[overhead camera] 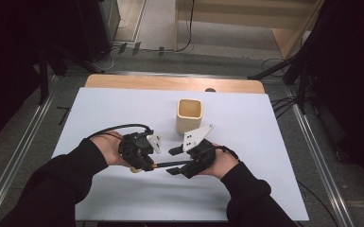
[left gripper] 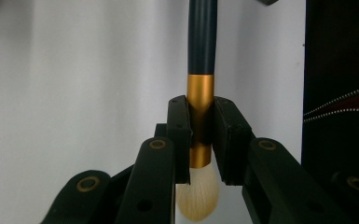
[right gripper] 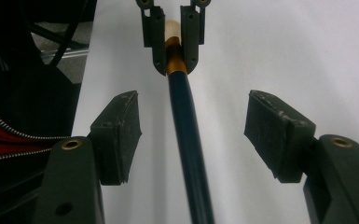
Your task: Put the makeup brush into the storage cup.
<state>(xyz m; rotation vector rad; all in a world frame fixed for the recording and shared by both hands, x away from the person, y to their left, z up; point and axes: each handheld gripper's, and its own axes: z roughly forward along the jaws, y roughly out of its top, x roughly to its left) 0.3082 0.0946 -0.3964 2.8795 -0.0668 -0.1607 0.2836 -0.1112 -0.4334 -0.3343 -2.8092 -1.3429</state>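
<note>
A makeup brush with a dark blue handle (right gripper: 189,140), a gold ferrule (left gripper: 200,91) and cream bristles (left gripper: 196,196) is held level above the white table. My left gripper (left gripper: 201,135) is shut on the ferrule, and it appears in the right gripper view (right gripper: 172,42) at the brush's far end. My right gripper (right gripper: 198,126) is open, its pads (right gripper: 121,130) standing well apart on either side of the handle without touching it. In the high view the brush (overhead camera: 172,164) spans between the left gripper (overhead camera: 147,163) and the right gripper (overhead camera: 171,161) near the table's front.
A pale wooden square cup (overhead camera: 189,116) stands upright just beyond the right gripper. The white sheet (overhead camera: 118,106) covers a wooden table. Metal rails run along both sides, and cables lie on the floor beyond the far edge.
</note>
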